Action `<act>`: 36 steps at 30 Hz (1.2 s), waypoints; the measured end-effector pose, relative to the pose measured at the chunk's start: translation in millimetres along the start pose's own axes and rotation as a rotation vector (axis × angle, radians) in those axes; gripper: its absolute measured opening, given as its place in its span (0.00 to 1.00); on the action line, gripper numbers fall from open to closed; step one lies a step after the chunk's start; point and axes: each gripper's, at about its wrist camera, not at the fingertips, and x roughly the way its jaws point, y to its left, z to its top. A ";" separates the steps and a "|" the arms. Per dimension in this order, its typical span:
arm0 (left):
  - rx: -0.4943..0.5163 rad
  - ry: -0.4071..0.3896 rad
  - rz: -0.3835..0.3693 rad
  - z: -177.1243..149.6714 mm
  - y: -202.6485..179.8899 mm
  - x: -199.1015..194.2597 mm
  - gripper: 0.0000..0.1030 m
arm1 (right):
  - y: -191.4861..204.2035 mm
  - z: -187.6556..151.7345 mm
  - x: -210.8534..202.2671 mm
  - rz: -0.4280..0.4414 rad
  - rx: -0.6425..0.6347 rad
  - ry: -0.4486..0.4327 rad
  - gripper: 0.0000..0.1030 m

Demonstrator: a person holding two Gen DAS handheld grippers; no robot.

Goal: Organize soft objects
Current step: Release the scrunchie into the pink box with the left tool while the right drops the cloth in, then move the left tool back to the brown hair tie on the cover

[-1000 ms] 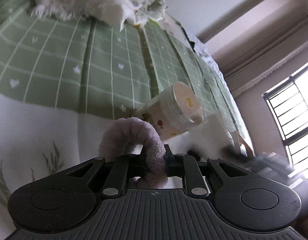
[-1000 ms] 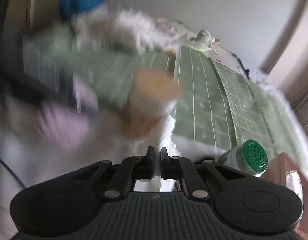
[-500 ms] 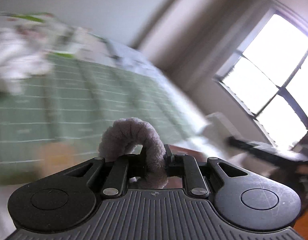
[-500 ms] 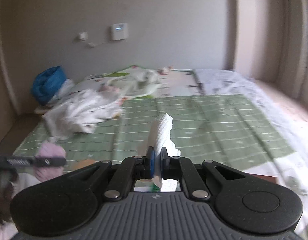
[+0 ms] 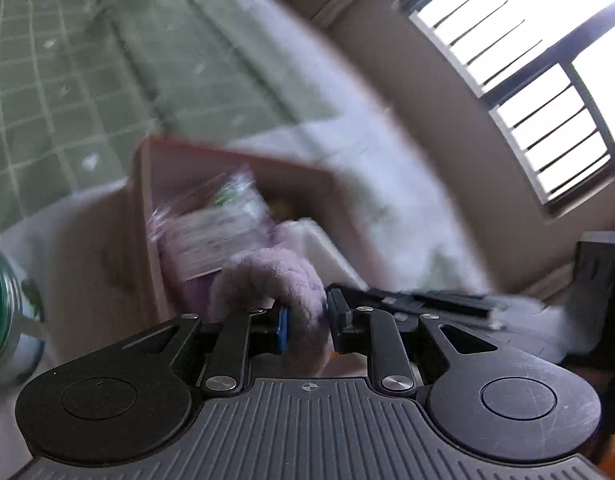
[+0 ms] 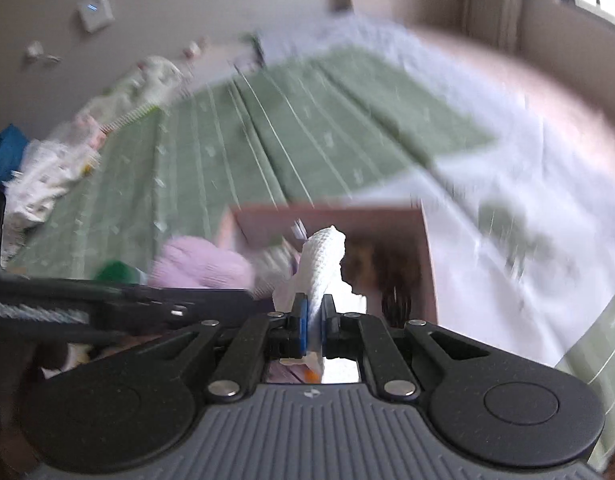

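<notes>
My left gripper (image 5: 307, 326) is shut on a fuzzy lilac soft item (image 5: 273, 284), bent into a loop above the fingers. It hangs in front of an open pink-brown box (image 5: 243, 168) on the bed. My right gripper (image 6: 314, 326) is shut on a white waffle-weave cloth (image 6: 321, 262), which stands up from the fingers. The same box (image 6: 335, 216) lies just ahead of it. The lilac item (image 6: 201, 262) and the left gripper's body (image 6: 107, 304) show at the left of the right wrist view. Both views are motion-blurred.
The box holds a blurred plastic packet (image 5: 215, 232) and dark items (image 6: 391, 272). A green-lidded jar (image 5: 3, 300) stands left of the box. A green checked blanket (image 6: 275, 140) covers the bed, with white clothes (image 6: 43, 176) at its far left. A window (image 5: 547, 64) is at the right.
Both grippers have swung from the bed toward the box, which now fills the middle of both views. Each keeps its soft item. The beige jar has left both views.
</notes>
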 end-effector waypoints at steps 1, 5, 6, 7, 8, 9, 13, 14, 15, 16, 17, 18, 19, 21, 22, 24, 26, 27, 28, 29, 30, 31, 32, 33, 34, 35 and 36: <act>0.023 0.009 0.015 -8.2 1.1 4.7 0.21 | -2.8 -3.9 14.0 -0.003 0.012 0.026 0.06; 0.121 -0.022 0.010 -9.2 2.2 2.8 0.22 | -2.2 -14.8 50.1 -0.034 0.033 0.075 0.07; 0.155 -0.029 0.029 -6.8 -3.2 1.3 0.22 | -4.7 -17.2 48.7 -0.035 0.040 0.075 0.08; 0.194 -0.042 0.055 -7.8 -9.3 -1.6 0.23 | -7.8 -17.0 48.0 -0.030 0.055 0.078 0.09; 0.226 -0.056 0.077 -6.3 -13.3 -3.9 0.24 | -10.4 -15.5 43.9 -0.027 0.068 0.080 0.14; 0.259 -0.071 0.094 -6.3 -18.8 -7.5 0.24 | -13.1 -14.3 40.7 -0.026 0.076 0.078 0.24; 0.296 -0.106 0.083 -3.4 -38.8 -26.7 0.24 | -9.7 -10.4 11.8 -0.054 0.049 0.007 0.46; 0.290 -0.113 0.077 -3.5 -41.0 -32.3 0.24 | -6.2 -9.6 6.6 -0.062 0.035 -0.007 0.48; 0.286 -0.120 0.073 -2.0 -42.8 -37.3 0.24 | -1.9 -9.9 -1.7 -0.068 0.018 -0.023 0.49; 0.286 -0.127 0.069 -1.2 -44.0 -42.7 0.24 | 1.1 -9.1 -7.5 -0.073 0.005 -0.034 0.50; 0.288 -0.129 0.067 -0.3 -45.0 -46.5 0.24 | 5.0 -8.8 -13.3 -0.080 -0.008 -0.044 0.53; 0.289 -0.126 0.065 0.9 -45.4 -49.6 0.24 | 9.2 -10.4 -19.3 -0.089 -0.020 -0.053 0.55; 0.287 -0.119 0.062 0.9 -44.8 -53.1 0.24 | 13.3 -12.4 -24.8 -0.099 -0.033 -0.064 0.55; 0.277 -0.123 0.054 -0.3 -43.6 -62.6 0.24 | 22.3 -17.6 -31.6 -0.116 -0.067 -0.070 0.57; 0.277 -0.138 0.058 -0.5 -43.2 -68.9 0.24 | 27.4 -20.8 -33.9 -0.126 -0.085 -0.070 0.58; 0.282 -0.162 0.070 -1.6 -44.7 -82.0 0.24 | 37.8 -28.0 -36.4 -0.147 -0.120 -0.061 0.58; 0.277 -0.181 0.071 -3.1 -41.7 -95.1 0.24 | 46.6 -35.5 -39.0 -0.163 -0.140 -0.049 0.58; 0.273 -0.193 0.071 -5.4 -38.6 -103.1 0.24 | 51.0 -39.5 -40.4 -0.170 -0.146 -0.046 0.58; 0.270 -0.205 0.075 -9.2 -33.4 -112.4 0.24 | 56.3 -43.9 -42.7 -0.180 -0.154 -0.049 0.58; 0.263 -0.217 0.084 -13.6 -26.8 -120.8 0.24 | 61.7 -49.1 -45.9 -0.187 -0.165 -0.059 0.58; 0.255 -0.228 0.094 -20.0 -18.3 -131.2 0.24 | 68.1 -54.6 -50.0 -0.189 -0.180 -0.073 0.58; 0.247 -0.237 0.108 -29.6 -6.9 -142.7 0.24 | 75.3 -60.4 -53.9 -0.187 -0.196 -0.085 0.58; 0.245 -0.241 0.126 -40.0 4.6 -152.5 0.24 | 81.5 -65.0 -56.7 -0.173 -0.207 -0.093 0.58; 0.244 -0.242 0.145 -49.8 14.1 -161.1 0.24 | 88.4 -70.0 -59.4 -0.149 -0.212 -0.099 0.58; 0.240 -0.234 0.173 -64.9 29.2 -171.1 0.24 | 97.0 -75.7 -61.3 -0.120 -0.213 -0.104 0.58; 0.230 -0.223 0.190 -75.8 40.9 -178.6 0.24 | 105.9 -80.8 -61.9 -0.093 -0.216 -0.106 0.61; 0.207 -0.214 0.210 -89.7 55.9 -187.9 0.24 | 116.9 -86.3 -61.5 -0.072 -0.223 -0.106 0.63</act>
